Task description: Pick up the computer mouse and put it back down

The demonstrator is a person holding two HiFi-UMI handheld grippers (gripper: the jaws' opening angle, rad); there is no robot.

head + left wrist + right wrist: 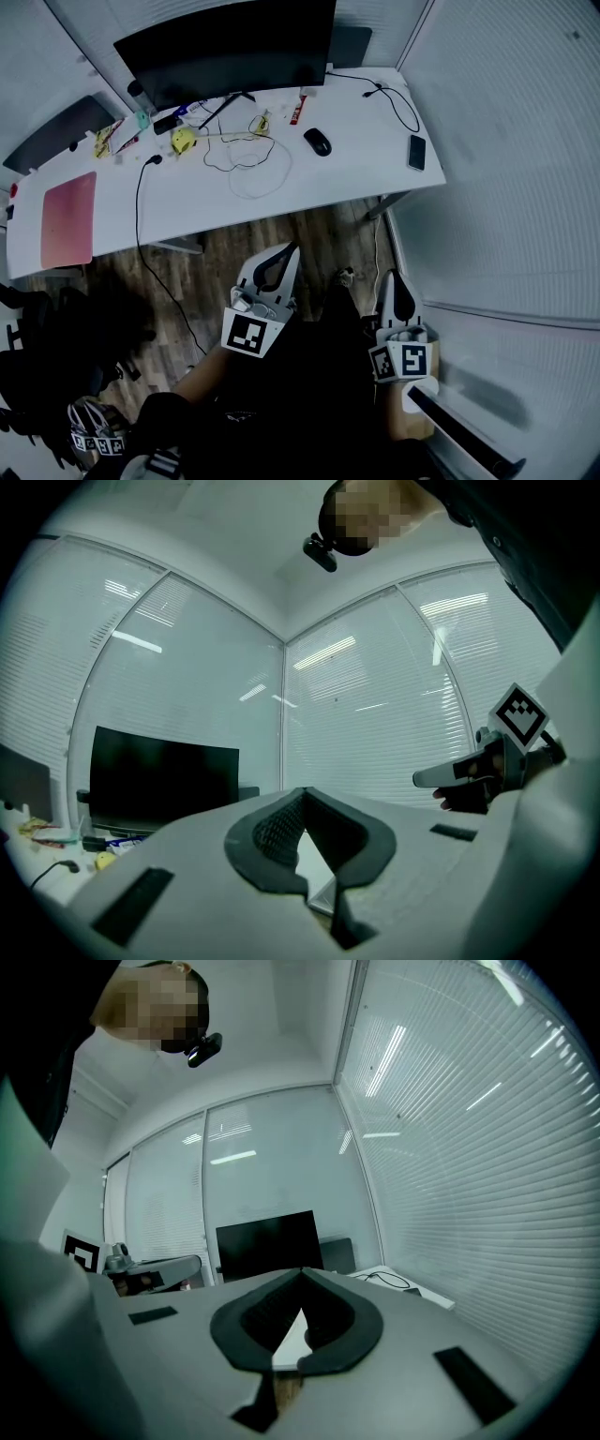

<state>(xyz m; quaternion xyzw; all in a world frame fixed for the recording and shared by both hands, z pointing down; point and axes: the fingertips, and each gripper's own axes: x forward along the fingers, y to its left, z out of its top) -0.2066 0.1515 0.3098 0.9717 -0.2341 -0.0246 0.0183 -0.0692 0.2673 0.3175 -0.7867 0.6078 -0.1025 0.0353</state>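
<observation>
Jaws clenched on both left gripper (281, 261) and right gripper (397, 286), nothing between them! Mouse (318, 142) sits untouched on the desk (356, 183), right of centre, well apart from both, so pickup and put-down are all left to do. Count: 1 mouse, 1 phone (416, 152) near the desk's right edge, 1 monitor (225, 42) behind, 2 grippers
</observation>
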